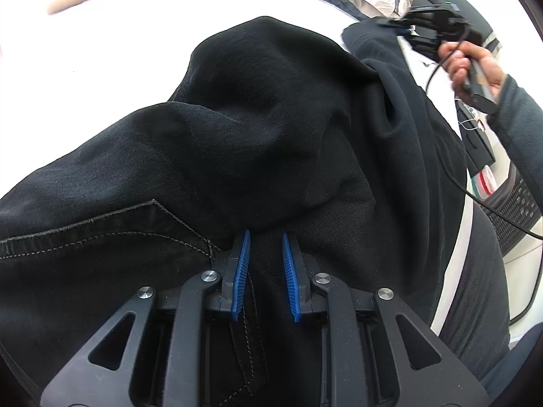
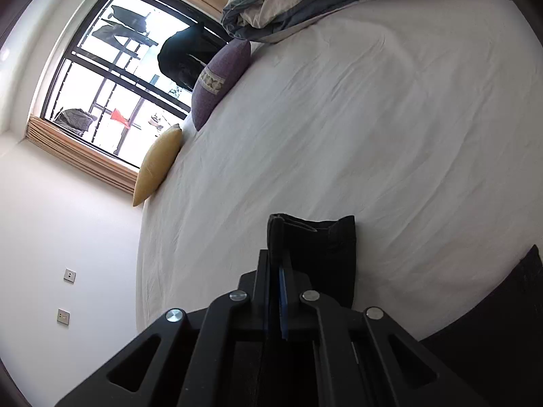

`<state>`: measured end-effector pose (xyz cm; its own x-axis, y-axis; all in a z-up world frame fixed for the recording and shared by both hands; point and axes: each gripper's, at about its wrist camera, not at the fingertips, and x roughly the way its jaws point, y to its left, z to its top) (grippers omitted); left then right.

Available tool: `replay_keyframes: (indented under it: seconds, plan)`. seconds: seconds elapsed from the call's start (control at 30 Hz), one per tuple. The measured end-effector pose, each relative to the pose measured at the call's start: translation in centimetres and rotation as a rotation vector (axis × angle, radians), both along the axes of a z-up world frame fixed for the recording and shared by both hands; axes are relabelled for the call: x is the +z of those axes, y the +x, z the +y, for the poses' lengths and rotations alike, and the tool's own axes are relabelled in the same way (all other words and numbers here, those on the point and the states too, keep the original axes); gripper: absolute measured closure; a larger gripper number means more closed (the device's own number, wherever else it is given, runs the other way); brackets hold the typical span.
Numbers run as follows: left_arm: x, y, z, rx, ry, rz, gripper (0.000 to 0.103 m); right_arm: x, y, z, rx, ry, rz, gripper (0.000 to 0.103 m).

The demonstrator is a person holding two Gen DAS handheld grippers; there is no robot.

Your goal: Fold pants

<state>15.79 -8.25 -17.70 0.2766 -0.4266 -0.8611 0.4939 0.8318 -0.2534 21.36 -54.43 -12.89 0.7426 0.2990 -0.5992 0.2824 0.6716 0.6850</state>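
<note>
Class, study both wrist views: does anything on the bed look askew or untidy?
Yes. The black pants lie bunched in humps, not flat, and one end is lifted by the right hand-held gripper. A crumpled blanket is heaped at the bed's far edge.

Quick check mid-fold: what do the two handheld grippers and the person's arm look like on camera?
The left gripper is a matte black linkage frame with silver pivot bolts and ribbed blue fingers. The right gripper has the same black frame and bolts. A black cable trails from it; the bare hand emerges from a dark grey sleeve.
</note>
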Motion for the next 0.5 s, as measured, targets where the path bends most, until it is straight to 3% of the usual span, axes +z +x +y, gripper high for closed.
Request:
replay_keyframes:
  seconds: [0.17,0.3,0.4,0.5]
  plan:
    - [0.1,0.0,-0.1,0.009,0.01,0.006,0.084,4.0,-5.8,-2.3,-0.077,-0.037,-0.109,0.098]
    - [0.2,-0.2,-0.5,0.024,0.031,-0.001,0.084,4.2,-12.9,-4.2,-0.183,-0.055,-0.148,0.098]
    - [0.2,-0.3,-0.8,0.03,0.038,-0.006,0.084,0.9,-18.9,-5.4,-0.298,-0.034,-0.121,0.098]
    - [0.2,-0.4,-0.9,0.037,0.039,-0.001,0.084,-5.6,-23.7,-6.9,-0.427,0.095,-0.017,0.098]
